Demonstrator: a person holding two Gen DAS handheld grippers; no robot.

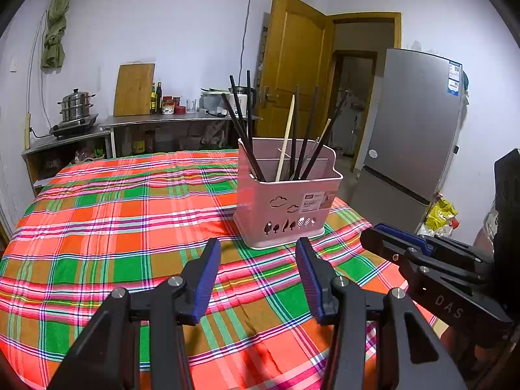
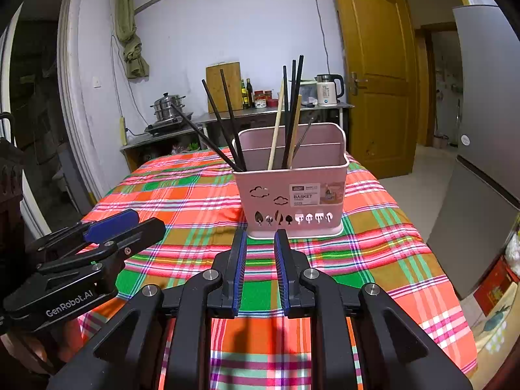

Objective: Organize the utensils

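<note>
A pink utensil basket (image 1: 286,211) stands on the plaid tablecloth (image 1: 113,227), also in the right wrist view (image 2: 292,201). It holds several black chopsticks (image 1: 242,123), a pale wooden chopstick (image 1: 286,136) and a thin metal utensil (image 2: 304,136), all upright or leaning. My left gripper (image 1: 258,250) is open and empty, just in front of the basket. My right gripper (image 2: 258,240) is partly open and empty, its tips near the basket's base. Each gripper shows in the other's view: the right one (image 1: 390,237) and the left one (image 2: 130,224).
A steel counter (image 1: 182,118) at the back holds a steamer pot (image 1: 76,105), cutting board (image 1: 134,89), bottles and a kettle (image 2: 328,89). A fridge (image 1: 412,123) stands at the right, by a wooden door (image 1: 292,65). The table edge drops off on the right.
</note>
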